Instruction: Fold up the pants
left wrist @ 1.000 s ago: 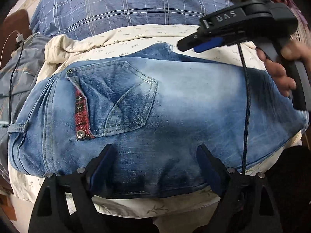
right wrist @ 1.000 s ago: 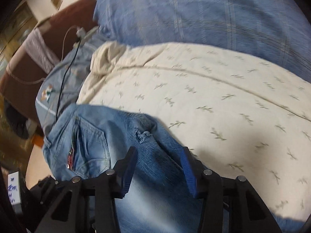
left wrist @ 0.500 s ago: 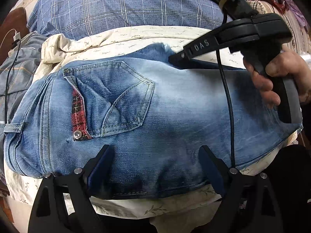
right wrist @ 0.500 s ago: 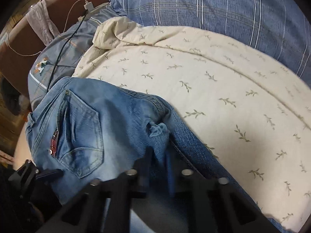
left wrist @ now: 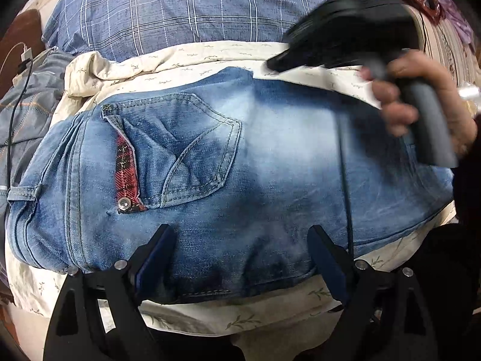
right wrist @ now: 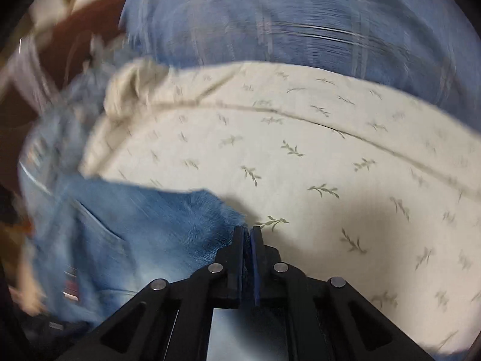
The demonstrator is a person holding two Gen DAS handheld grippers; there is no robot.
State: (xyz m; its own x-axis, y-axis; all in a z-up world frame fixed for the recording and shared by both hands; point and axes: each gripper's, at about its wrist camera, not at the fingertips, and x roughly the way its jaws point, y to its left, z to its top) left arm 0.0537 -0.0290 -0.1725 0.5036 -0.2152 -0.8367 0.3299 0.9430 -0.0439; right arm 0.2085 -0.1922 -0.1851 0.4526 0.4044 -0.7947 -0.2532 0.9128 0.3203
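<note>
While the jeans (left wrist: 270, 162) lie spread across the cream leaf-print sheet (left wrist: 210, 60) with their back pocket (left wrist: 180, 150) facing up, the left gripper (left wrist: 240, 258) hovers at their near edge, its two blue-padded fingers (left wrist: 153, 258) set wide apart over the denim and pinching nothing. A strip of red plaid lining (left wrist: 126, 174) shows along the pocket's edge, with a metal rivet (left wrist: 122, 202) at its lower end. At the far side of the jeans the right gripper (right wrist: 247, 237) is blurred in the left wrist view, a hand (left wrist: 421, 105) wrapped round its grey handle. From its own camera the two fingers are pressed close together, and blue cloth shows in the narrow gap between them, right at the frayed edge of the denim (right wrist: 150, 228); that view is smeared, so I cannot tell how much cloth is caught. Beyond the sheet a blue checked cover (left wrist: 180, 9) rises, and a grey garment (left wrist: 33, 102) with a cable (left wrist: 12, 114) lies to the left.
</note>
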